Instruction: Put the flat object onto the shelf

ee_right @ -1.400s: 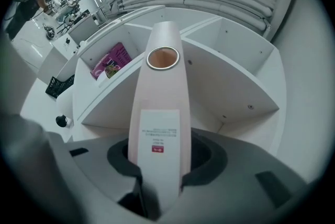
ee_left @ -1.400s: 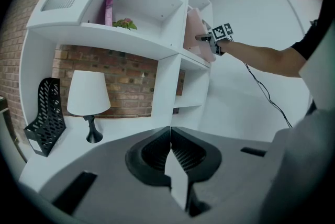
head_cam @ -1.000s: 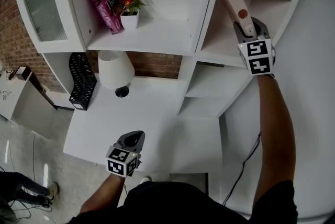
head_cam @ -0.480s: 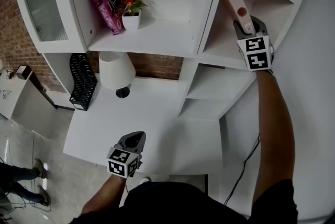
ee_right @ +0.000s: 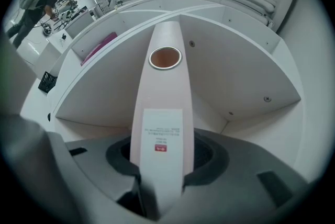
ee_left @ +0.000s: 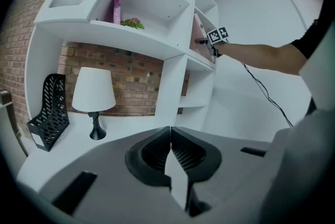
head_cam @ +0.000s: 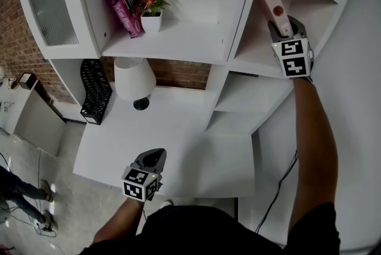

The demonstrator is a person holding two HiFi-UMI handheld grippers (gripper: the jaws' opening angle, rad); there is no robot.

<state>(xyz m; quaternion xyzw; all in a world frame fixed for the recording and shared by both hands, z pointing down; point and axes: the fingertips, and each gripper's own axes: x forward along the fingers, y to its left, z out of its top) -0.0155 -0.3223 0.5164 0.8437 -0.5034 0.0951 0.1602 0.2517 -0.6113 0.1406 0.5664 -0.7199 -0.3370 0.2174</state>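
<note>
- A white shelf unit (head_cam: 178, 40) stands on a white desk (head_cam: 178, 140), with a lamp (head_cam: 133, 77) under its middle shelf.
- A pale pink flat box (head_cam: 271, 0) reaches, tilted, into the upper right compartment, with its near end between the jaws of the right gripper (head_cam: 282, 28).
- The right gripper grasps that end, pads against the box's sides, though its jaws have just been opening.
- The left gripper (head_cam: 153, 158) hovers over the desk's front edge, clenched and empty.
</note>
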